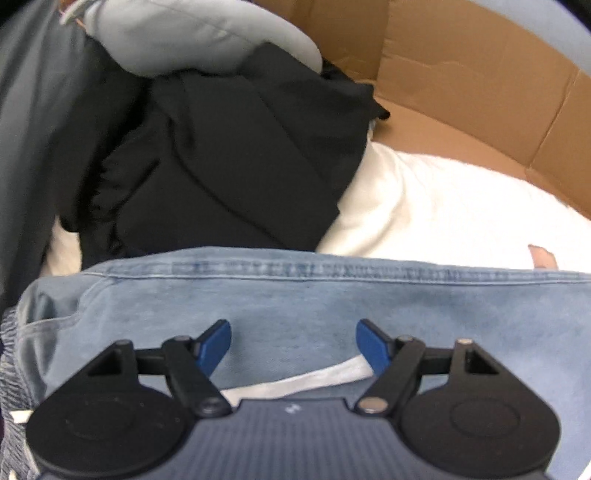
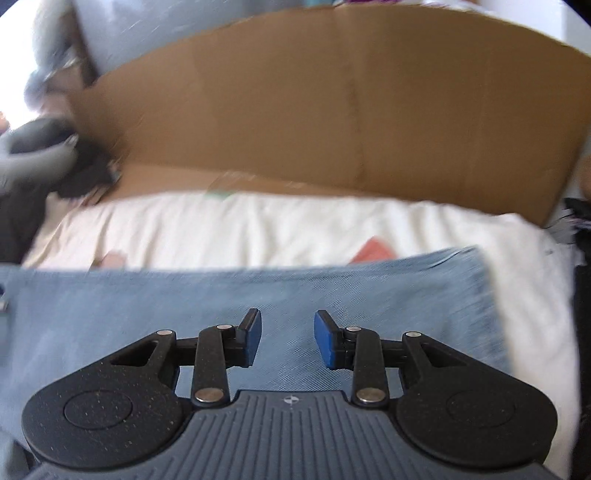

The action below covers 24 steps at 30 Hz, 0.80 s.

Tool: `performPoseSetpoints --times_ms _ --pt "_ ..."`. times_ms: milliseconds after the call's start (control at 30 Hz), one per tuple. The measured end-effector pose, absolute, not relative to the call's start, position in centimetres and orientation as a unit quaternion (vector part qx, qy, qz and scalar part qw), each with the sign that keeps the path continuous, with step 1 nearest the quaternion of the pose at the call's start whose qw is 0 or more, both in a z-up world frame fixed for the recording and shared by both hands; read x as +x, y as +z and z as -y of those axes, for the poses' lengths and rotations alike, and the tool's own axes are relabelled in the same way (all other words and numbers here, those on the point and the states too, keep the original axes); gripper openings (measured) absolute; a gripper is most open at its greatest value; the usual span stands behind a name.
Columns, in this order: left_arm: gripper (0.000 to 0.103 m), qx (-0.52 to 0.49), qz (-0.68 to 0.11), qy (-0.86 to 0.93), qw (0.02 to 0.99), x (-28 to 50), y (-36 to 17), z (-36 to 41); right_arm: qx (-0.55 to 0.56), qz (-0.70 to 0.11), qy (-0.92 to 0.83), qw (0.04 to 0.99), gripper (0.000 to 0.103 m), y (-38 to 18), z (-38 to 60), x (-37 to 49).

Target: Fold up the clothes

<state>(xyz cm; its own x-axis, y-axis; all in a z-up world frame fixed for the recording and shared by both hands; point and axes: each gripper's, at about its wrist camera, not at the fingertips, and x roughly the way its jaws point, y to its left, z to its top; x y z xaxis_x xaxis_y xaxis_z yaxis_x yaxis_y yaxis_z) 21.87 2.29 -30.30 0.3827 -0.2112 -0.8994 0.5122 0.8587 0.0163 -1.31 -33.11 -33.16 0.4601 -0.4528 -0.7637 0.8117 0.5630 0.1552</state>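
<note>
Light blue jeans [image 1: 295,306] lie flat across a white cloth [image 1: 443,214], with the stitched waistband edge running left to right and a white label showing near the camera. My left gripper [image 1: 293,345] hangs open just above the denim with nothing between its blue pads. In the right wrist view the same jeans [image 2: 258,295] spread under my right gripper [image 2: 288,338], which is also open and empty. The denim's right edge [image 2: 484,295] ends on the white cloth [image 2: 258,229].
A pile of black clothing [image 1: 229,166] with a pale grey garment [image 1: 184,33] on top sits beyond the jeans at the left. A brown cardboard wall [image 2: 332,110] stands behind the white cloth. Dark fabric [image 2: 33,155] lies at the far left.
</note>
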Motion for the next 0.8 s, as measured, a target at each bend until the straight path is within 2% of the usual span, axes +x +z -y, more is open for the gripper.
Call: performPoseSetpoints --times_ms 133,300,500,733,800 --pt "0.077 0.15 -0.516 -0.21 0.817 22.7 -31.8 -1.6 0.254 -0.363 -0.389 0.808 0.038 -34.7 31.8 0.4" --pt "0.087 0.163 -0.503 -0.203 0.824 23.4 -32.8 -0.3 0.247 -0.376 -0.393 0.802 0.039 -36.2 32.8 2.0" --pt "0.094 0.166 -0.504 -0.187 0.827 24.6 -33.4 1.1 0.239 -0.39 -0.398 0.795 0.04 -38.0 34.0 3.8" --pt "0.096 0.164 -0.506 -0.184 0.827 24.6 -33.4 1.4 0.226 -0.388 -0.407 0.796 0.04 -38.6 36.2 5.9" --pt "0.092 0.163 -0.507 -0.176 0.828 24.2 -32.8 1.6 0.219 -0.387 -0.406 0.798 0.04 -38.6 36.8 6.3"
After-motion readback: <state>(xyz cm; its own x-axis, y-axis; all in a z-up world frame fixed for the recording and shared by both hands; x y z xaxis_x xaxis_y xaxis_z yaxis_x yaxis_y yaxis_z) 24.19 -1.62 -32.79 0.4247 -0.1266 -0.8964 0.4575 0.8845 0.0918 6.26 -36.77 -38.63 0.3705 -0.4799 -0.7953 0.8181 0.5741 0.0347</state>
